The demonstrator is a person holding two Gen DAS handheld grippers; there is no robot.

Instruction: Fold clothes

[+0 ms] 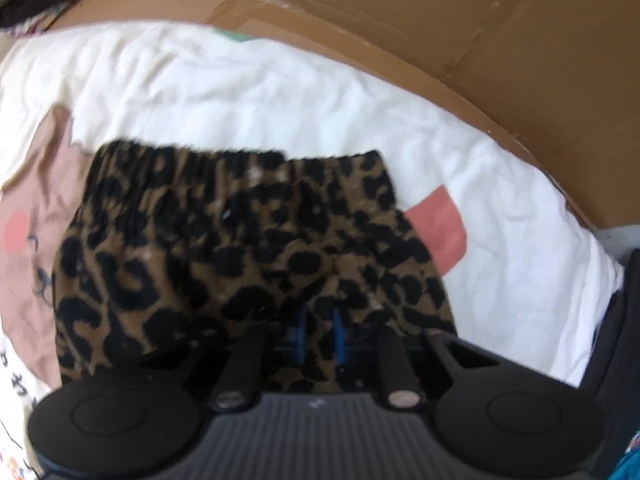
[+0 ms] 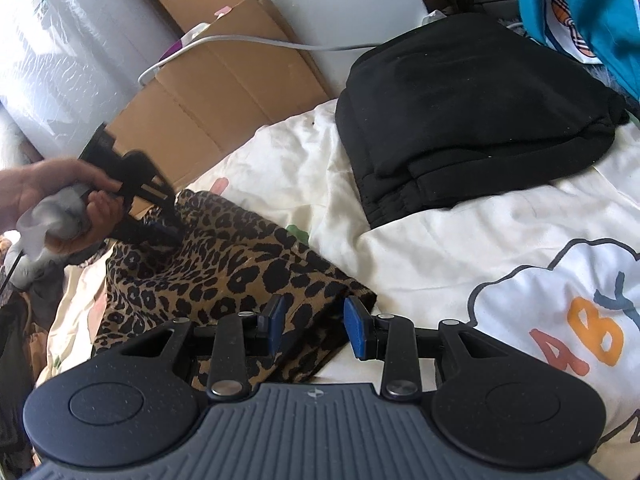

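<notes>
We see a cream printed bedsheet [image 2: 420,264] backed by flattened cardboard [image 1: 400,20]. Our left gripper [image 1: 320,330] has its blue pads close together, pinching the near edge of the leopard-print shorts [image 1: 240,232], whose elastic waistband lies farthest from it. In the right wrist view a hand [image 2: 48,200] holds that gripper down on the shorts. Our right gripper [image 2: 314,326] stands spread, one pad over the shorts' corner, the other over the sheet. A folded black garment [image 2: 472,112] lies beyond, well apart.
</notes>
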